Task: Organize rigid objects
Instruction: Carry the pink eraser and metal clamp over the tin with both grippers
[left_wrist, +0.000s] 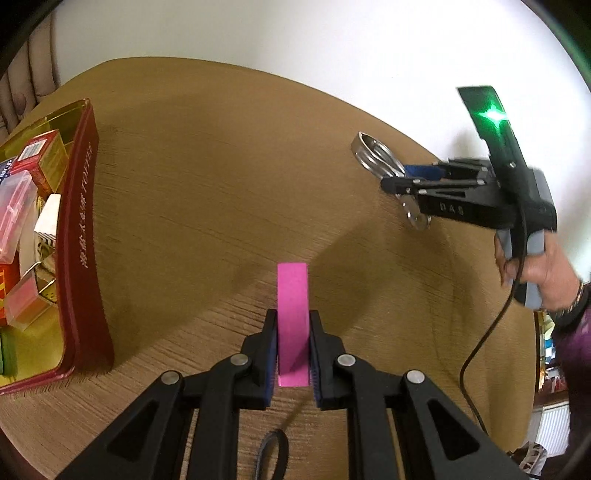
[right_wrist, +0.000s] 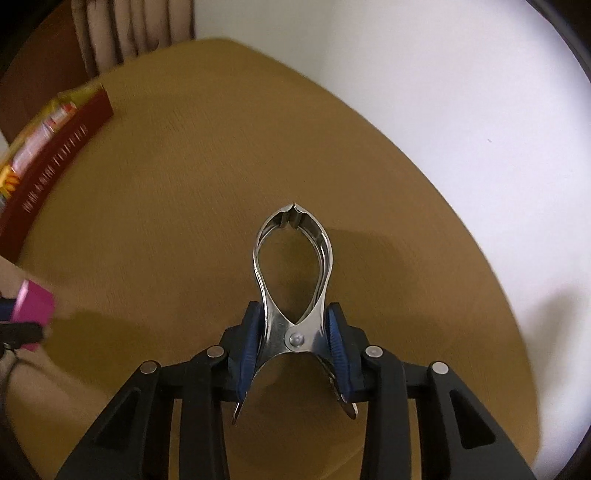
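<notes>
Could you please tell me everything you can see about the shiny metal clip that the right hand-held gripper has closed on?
The metal clip looks like polished steel: two curved arms form a teardrop loop, meet at a notched tip, and cross at a round rivet. Below the rivet, two flared handles spread outward. The right hand-held gripper clamps it from both sides, blue pads pressing near the rivet. It points away from the camera over the wooden table; whether it rests on the table is unclear.
</notes>
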